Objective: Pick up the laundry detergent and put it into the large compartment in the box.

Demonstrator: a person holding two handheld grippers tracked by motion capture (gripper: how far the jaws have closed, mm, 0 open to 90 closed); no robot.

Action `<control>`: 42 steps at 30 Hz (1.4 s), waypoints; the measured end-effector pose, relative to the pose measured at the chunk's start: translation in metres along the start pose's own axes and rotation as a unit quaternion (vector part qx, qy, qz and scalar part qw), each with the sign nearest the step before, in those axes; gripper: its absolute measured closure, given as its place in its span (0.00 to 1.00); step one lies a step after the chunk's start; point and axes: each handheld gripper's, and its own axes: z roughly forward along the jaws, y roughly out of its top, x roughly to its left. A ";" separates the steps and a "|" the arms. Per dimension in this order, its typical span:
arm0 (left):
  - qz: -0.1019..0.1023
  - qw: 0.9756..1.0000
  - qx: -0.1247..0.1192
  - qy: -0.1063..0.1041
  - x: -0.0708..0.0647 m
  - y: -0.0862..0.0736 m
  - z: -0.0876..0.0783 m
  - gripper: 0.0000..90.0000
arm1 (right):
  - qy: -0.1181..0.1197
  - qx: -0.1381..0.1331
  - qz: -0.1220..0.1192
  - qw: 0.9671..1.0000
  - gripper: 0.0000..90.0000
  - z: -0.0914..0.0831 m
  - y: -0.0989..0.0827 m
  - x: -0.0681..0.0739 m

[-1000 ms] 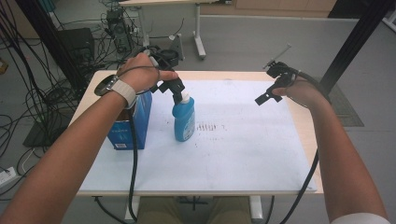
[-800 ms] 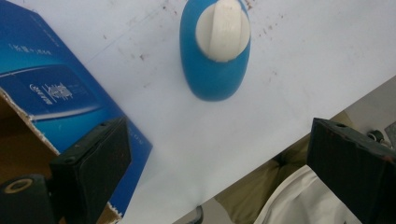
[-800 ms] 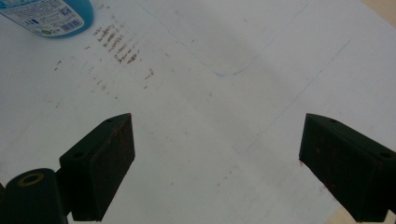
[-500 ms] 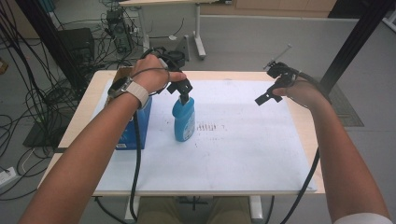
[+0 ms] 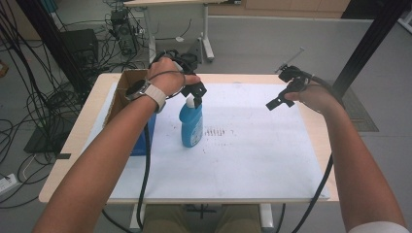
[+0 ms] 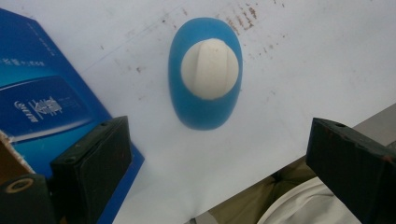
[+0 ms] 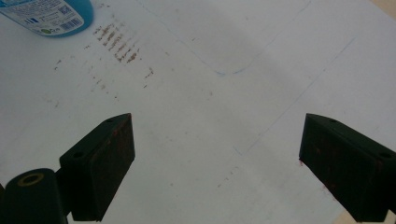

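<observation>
A blue bottle with a white cap stands upright on the white sheet, left of the table's middle. My left gripper hangs just above the cap, open. In the left gripper view I look straight down on the blue bottle and its white cap. The left gripper has its jaws wide apart, and the bottle sits beyond them, not between them. My right gripper is held above the sheet's far right part, open. In its own view the right gripper has only bare sheet between its jaws.
A blue carton with an open cardboard top stands right beside the bottle on its left. The white sheet covers most of the wooden table, with brown smudges near the bottle. Cables and equipment lie on the floor beyond.
My left hand has shifted right and slightly farther back, so its gripper now sits over the bottle's cap. The bottle and my right gripper have stayed put.
</observation>
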 end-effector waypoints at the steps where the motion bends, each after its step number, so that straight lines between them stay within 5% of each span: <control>1: 0.000 1.000 0.000 0.000 0.000 0.000 0.000 0.09 | 0.000 0.000 0.000 1.000 0.12 0.000 0.000 0.000; 42: -0.025 1.000 0.001 0.018 -0.005 0.019 0.047 0.09 | 0.004 -0.001 0.006 1.000 0.12 0.005 -0.006 -0.004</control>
